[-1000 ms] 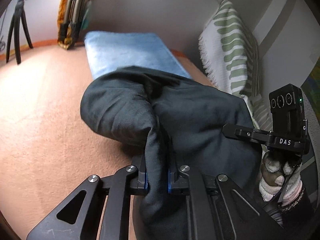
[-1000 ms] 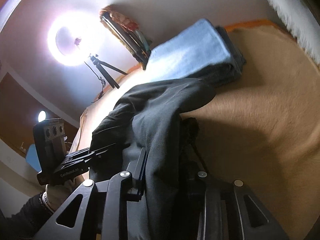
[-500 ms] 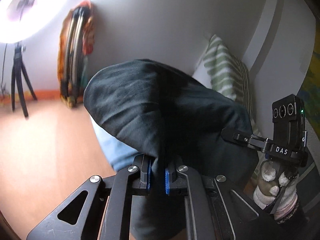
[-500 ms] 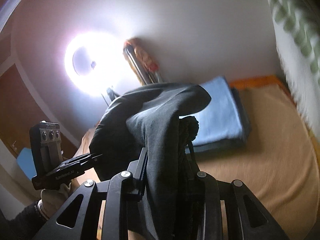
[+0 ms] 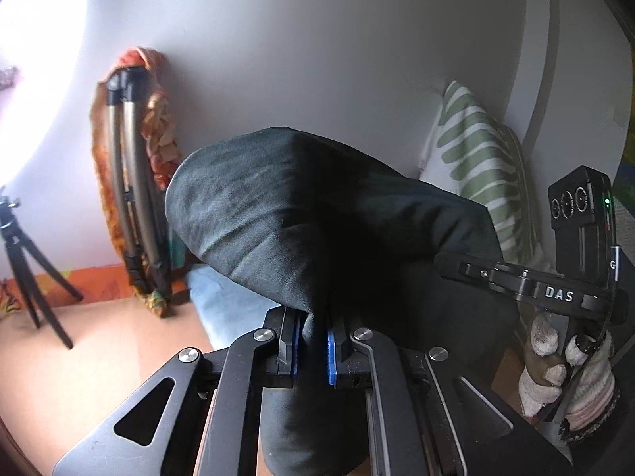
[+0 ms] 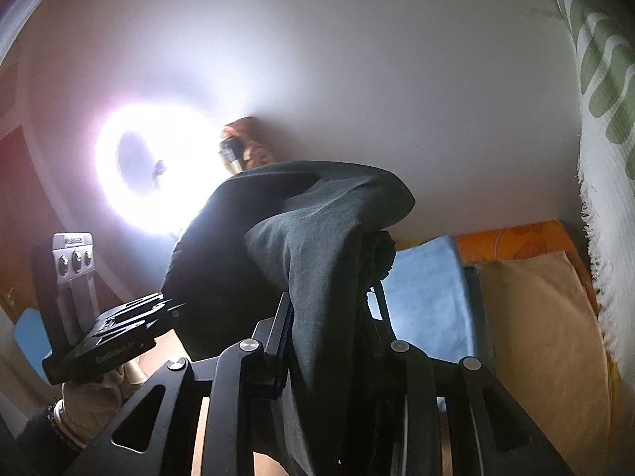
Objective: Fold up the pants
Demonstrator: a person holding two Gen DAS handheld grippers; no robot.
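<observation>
Both grippers, left gripper (image 5: 312,351) and right gripper (image 6: 329,341), pinch the dark pants (image 5: 301,214), now raised above the blue towel (image 6: 424,297); fabric hangs free, ready for folding over.

— What do you see near the wall (image 5: 317,39)?
— A folded blue towel (image 5: 222,297) at its foot, your tripod (image 5: 24,261) left, a green-striped pillow (image 5: 476,166) right, a ring light (image 6: 154,174) against it.

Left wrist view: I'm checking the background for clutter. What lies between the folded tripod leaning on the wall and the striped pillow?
In the left wrist view, the dark pants bulge up between the tripod and the pillow.
</observation>
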